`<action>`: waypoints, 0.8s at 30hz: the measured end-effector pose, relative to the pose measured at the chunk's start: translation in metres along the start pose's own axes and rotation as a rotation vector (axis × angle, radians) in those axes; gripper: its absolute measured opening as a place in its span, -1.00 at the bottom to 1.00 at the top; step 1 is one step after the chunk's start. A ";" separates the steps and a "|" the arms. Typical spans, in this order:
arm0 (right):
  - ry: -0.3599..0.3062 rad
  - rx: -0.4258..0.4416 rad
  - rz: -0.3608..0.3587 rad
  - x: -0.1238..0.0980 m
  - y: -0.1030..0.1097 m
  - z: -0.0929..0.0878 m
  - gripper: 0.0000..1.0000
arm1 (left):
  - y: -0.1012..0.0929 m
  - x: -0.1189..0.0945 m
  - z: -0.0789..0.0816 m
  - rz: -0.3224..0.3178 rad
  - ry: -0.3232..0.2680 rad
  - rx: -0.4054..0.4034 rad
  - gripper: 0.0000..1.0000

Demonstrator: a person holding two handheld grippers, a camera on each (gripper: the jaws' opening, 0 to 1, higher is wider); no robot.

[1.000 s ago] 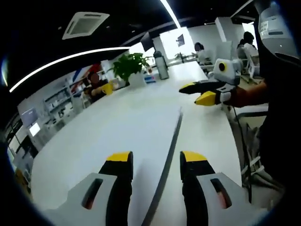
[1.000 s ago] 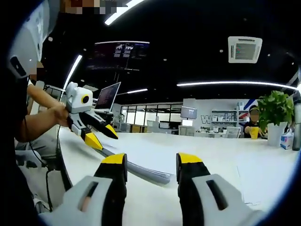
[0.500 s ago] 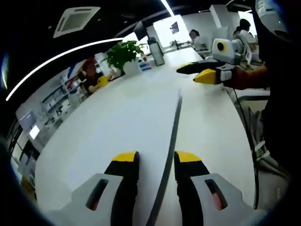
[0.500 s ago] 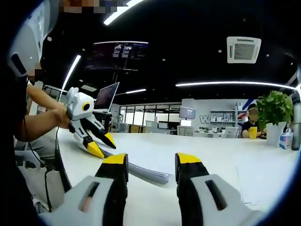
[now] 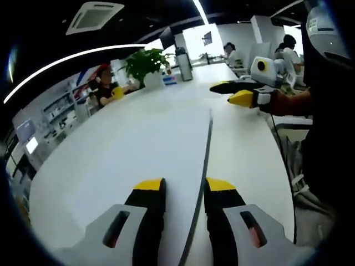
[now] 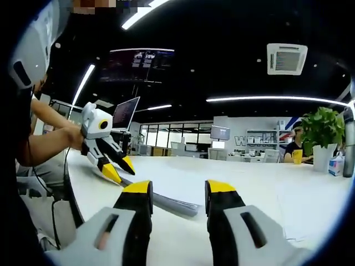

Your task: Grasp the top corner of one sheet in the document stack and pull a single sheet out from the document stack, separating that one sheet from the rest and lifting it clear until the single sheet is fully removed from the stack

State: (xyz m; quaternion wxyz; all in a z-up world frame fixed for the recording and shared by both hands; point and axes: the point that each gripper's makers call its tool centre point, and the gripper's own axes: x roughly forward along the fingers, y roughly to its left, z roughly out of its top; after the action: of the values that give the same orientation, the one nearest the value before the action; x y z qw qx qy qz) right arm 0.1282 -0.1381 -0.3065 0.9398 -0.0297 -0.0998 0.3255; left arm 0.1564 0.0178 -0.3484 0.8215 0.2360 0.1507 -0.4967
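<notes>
Over the last second my left tongs [image 5: 184,188] had narrowed, the yellow tips drawing in from a wider spread until they stood close on either side of the near edge of the paper stack [image 5: 208,141]. I could not tell whether they had actually nipped a sheet, since the edge ran between the tips with no clear contact. My right tongs [image 6: 178,191] had closed in a little too, yet they were still parted and held nothing, hovering above the table [image 6: 288,194] just short of the stack's far corner [image 6: 186,208]. In the left gripper view the right tongs [image 5: 230,93] sat higher and further off, up by the far end of the stack, with my hand behind them.

I judged that to be the approach to the grasp and no more: no sheet had lifted or fanned away from the rest.

The stack lay flat on the white table, seen edge-on as a thin grey line. Its long axis ran straight away from the left tongs towards the right tongs, so the two grippers faced each other along it. A potted plant [image 5: 145,64] stood well beyond.
</notes>
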 end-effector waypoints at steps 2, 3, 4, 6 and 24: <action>-0.005 0.007 -0.003 0.000 -0.001 0.001 -0.25 | -0.001 -0.001 0.000 -0.009 -0.001 -0.006 -0.46; -0.007 0.011 -0.003 0.000 -0.001 0.001 -0.26 | -0.001 -0.001 0.000 -0.014 -0.002 -0.010 -0.46; -0.008 0.013 -0.003 0.000 -0.001 0.002 -0.26 | -0.001 -0.001 -0.001 -0.017 -0.004 -0.013 -0.46; -0.007 0.008 -0.002 -0.001 -0.001 0.001 -0.26 | -0.001 -0.001 -0.001 -0.024 -0.006 -0.014 -0.46; -0.022 0.005 -0.005 -0.003 -0.001 0.003 -0.27 | 0.000 -0.003 0.002 -0.162 -0.043 -0.212 -0.46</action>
State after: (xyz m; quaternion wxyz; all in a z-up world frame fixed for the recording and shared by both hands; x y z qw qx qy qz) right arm 0.1261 -0.1411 -0.3044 0.9395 -0.0235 -0.1095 0.3238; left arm 0.1553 0.0187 -0.3455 0.8021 0.1243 0.2033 -0.5476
